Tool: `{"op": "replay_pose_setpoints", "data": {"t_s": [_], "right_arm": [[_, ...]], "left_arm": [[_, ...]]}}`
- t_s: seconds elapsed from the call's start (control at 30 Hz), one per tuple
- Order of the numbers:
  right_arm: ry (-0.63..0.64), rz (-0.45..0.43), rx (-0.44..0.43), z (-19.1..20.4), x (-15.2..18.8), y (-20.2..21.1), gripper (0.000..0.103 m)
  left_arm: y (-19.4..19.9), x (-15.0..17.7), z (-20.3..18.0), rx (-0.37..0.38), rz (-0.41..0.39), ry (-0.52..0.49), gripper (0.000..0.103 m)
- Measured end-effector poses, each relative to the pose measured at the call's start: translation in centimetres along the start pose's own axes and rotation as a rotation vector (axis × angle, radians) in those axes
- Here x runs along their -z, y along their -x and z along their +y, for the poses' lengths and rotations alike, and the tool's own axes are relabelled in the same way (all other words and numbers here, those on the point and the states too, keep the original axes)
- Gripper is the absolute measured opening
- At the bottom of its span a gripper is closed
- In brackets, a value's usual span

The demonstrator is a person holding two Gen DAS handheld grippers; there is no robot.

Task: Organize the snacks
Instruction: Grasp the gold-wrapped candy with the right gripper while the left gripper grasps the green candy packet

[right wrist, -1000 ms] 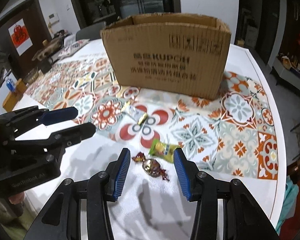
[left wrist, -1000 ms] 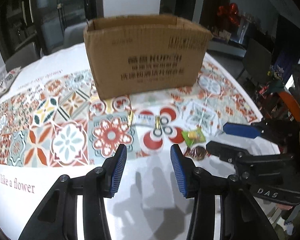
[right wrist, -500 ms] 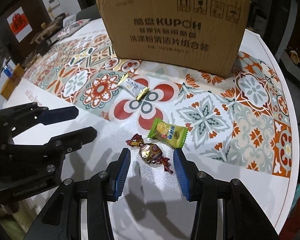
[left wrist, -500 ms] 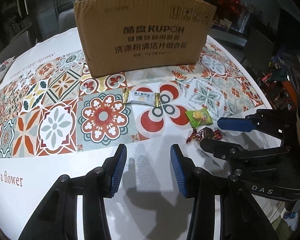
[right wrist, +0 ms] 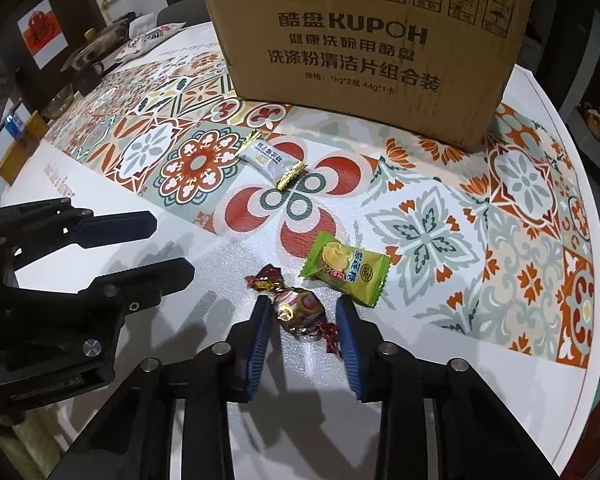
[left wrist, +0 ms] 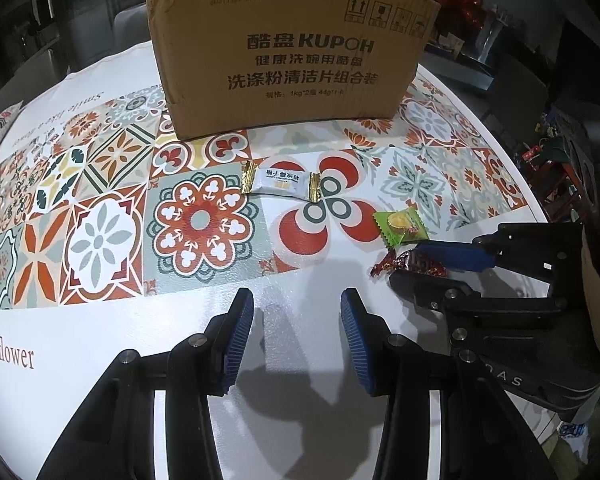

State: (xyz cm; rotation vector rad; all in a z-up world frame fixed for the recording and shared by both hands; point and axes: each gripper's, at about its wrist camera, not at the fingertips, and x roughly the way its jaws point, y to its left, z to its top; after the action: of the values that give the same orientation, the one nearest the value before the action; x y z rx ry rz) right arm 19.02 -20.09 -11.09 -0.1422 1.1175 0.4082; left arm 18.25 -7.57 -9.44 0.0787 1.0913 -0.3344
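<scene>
A red-brown foil candy [right wrist: 300,310] lies on the white part of the tablecloth between the blue pads of my right gripper [right wrist: 303,312]. Its jaws are closing; the left pad is at the candy and a small gap shows at the right pad. Just beyond lies a green candy packet [right wrist: 346,268], and farther back a white candy with gold ends [right wrist: 270,158]. A brown cardboard box [right wrist: 364,52] stands behind them. My left gripper [left wrist: 298,308] hovers open over bare cloth, left of the right gripper [left wrist: 406,264], with nothing between its pads.
The patterned tablecloth [left wrist: 100,240] covers a round table whose edge curves close on the right [right wrist: 596,320]. At the far left stand a glass [right wrist: 62,100], a small bottle [right wrist: 14,126] and a snack bag [right wrist: 148,38]. Dark chairs sit behind the box.
Both grippers have come down toward the table. The right gripper's pads have narrowed around the foil candy, which earlier lay just ahead of them. The left gripper's opening is unchanged.
</scene>
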Motion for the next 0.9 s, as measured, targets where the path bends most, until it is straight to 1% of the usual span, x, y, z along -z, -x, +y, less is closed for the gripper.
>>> {"op": "replay_pose_setpoints", "data": {"t_s": [0.2,0.3,0.5,0.7,0.73,0.83,0.9], "right_arm": [[-0.034,-0.015,-0.017,-0.2,0.6,0.4,0.029],[-0.077,-0.043,-0.012,-0.5,1.1,1.5,0.029],[-0.164,-0.07,0.056,-1.6,1.7,3.2,0.029],[-0.258,-0.116,0.105,-3.4,2.3,4.8,0.029],[-0.269,-0.121,0.117,-3.7,2.5,4.9,0.029],[-0.307,-0.134,0.151,-4.6,3.0,5.3,0.029],[-0.324,-0.149,0.171,-5.1,3.2,5.7,0.029]], "left_arm": [[0.1,0.0,-0.4,0.01,-0.007,-0.023,0.044],[0.3,-0.3,-1.0,0.021,-0.016,-0.052,0.045],[0.7,-1.6,-2.4,0.074,-0.027,-0.14,0.045],[0.0,-2.9,-4.1,0.104,-0.008,-0.242,0.045],[-0.3,-3.2,-4.4,0.12,-0.005,-0.251,0.045],[-0.9,-3.6,-4.9,0.153,0.003,-0.233,0.045],[-1.3,-3.9,-5.4,0.157,-0.004,-0.218,0.044]]}}
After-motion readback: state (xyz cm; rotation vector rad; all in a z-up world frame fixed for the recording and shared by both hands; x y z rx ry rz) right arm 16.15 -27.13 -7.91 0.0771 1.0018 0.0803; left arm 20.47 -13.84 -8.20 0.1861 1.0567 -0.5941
